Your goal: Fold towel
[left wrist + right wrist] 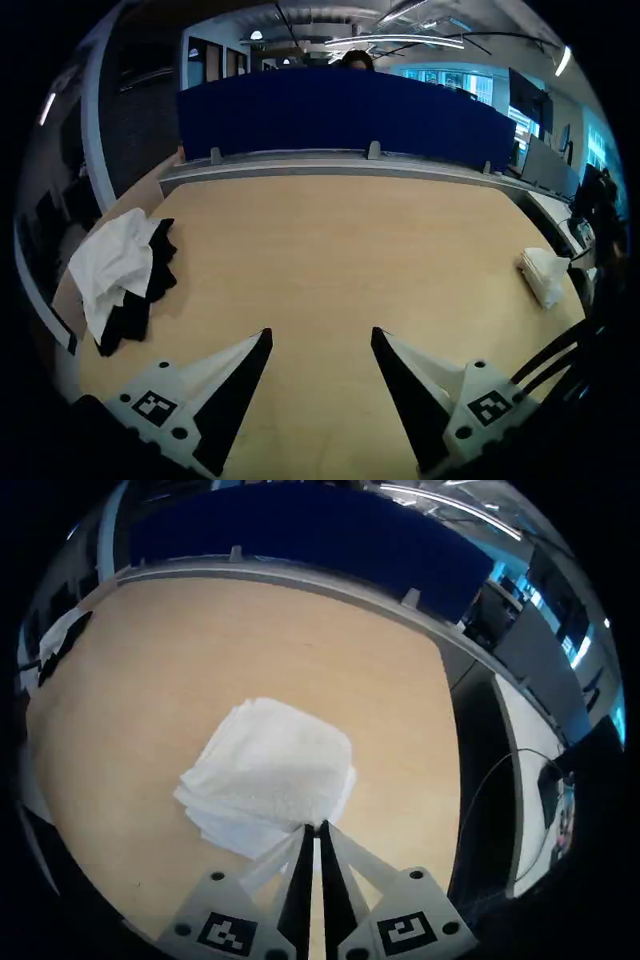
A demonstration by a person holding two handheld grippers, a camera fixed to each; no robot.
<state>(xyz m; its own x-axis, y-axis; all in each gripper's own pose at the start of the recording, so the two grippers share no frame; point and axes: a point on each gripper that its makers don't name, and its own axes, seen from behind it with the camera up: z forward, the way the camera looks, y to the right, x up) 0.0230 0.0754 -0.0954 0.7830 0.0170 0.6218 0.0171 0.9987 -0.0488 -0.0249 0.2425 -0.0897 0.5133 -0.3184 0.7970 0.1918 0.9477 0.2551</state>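
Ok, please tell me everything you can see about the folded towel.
The towel is white, terry-like cloth, folded into a roughly square stack of several layers. It lies flat on the wooden table, near one edge. The right gripper, fingers together, meets its near edge; whether it pinches cloth is unclear.

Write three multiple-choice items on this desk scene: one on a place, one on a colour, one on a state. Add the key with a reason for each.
1. In the left gripper view, where on the table is the heap of white and black cloths?
A. near its left edge
B. dead centre
C. against the far rim

2. What colour is the divider behind the table?
A. red
B. blue
C. green

3. How is the left gripper?
A. shut on a cloth
B. open, with nothing in it
C. holding a cup

Key: 1 A, the heap lies by the left edge. 2 B, the panel is deep blue. 3 B, bare tabletop shows through its wide gap.
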